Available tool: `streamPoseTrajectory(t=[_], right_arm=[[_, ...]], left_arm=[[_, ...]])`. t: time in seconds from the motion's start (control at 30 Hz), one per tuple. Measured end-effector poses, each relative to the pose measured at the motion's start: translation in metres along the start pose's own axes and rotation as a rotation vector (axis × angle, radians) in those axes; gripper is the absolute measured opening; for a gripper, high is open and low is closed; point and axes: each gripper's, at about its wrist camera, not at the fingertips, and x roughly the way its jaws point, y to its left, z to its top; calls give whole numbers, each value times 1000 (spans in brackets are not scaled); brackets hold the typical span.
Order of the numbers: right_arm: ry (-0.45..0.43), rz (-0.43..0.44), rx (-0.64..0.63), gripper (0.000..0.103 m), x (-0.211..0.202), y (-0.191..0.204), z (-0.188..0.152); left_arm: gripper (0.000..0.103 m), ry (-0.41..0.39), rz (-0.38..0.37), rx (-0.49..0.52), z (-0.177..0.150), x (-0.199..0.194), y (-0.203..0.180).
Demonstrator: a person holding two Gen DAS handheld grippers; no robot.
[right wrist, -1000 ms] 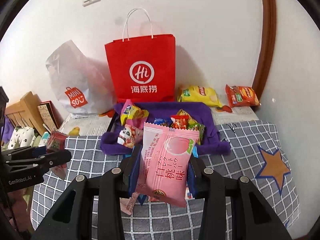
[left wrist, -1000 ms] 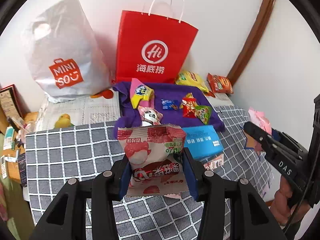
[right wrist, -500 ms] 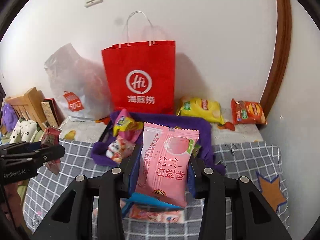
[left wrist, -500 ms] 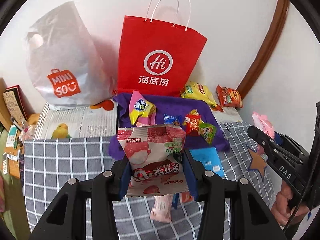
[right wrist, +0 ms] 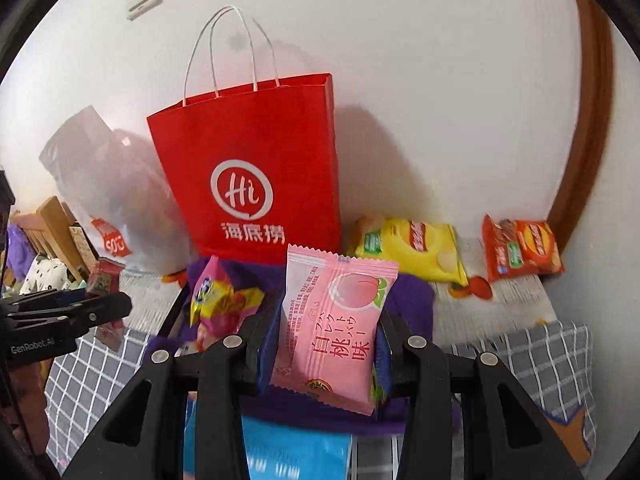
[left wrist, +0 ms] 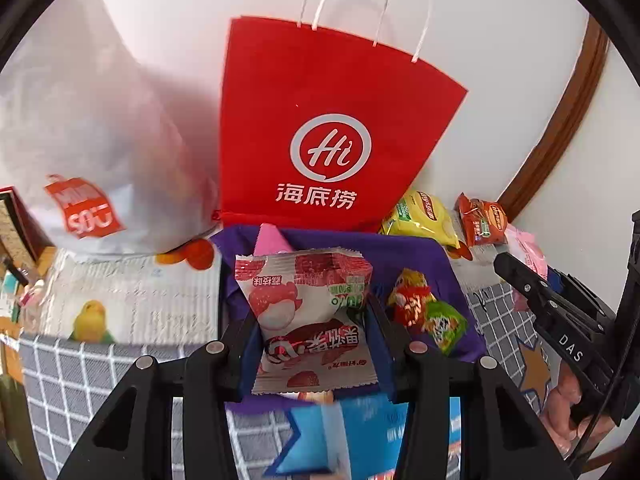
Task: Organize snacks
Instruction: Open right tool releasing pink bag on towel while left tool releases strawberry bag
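Left claw [left wrist: 310, 344] grips lychee snack packet [left wrist: 308, 316] | right claw [right wrist: 324, 348] grips pink peach packet [right wrist: 332, 328]

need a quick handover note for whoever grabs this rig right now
Left tongs: shut on a white and red lychee snack packet.
Right tongs: shut on a pink peach snack packet.
Both packets are held above the purple cloth tray, in front of the red paper bag.
Done: several small snacks already lie in the tray.
Left: place these two packets. The yellow chip bag and orange chip bag lie by the wall, and a blue packet lies on the checked cloth.
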Motion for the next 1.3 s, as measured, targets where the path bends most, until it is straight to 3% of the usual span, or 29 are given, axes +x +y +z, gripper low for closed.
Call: streamPoseTrajectory(t=[0.27, 0.37, 0.57, 1.13, 1.2, 1.3], right_arm=[[45, 11, -10, 40, 56, -1, 0], [105, 6, -26, 40, 76, -3, -6], [165, 47, -87, 40, 87, -3, -16], [327, 1, -108, 41, 128, -3, -36], [328, -1, -108, 43, 129, -3, -36], [338, -5, -113, 57, 131, 0, -37]], left_arm=[[44, 43, -19, -16, 13, 52, 2], [44, 89, -13, -4, 12, 70, 2], [44, 119, -3, -22, 9, 83, 9], [46, 227, 5, -13, 1, 113, 8], [46, 227, 5, -13, 1, 112, 8], [48, 236, 10, 0, 1, 114, 5]])
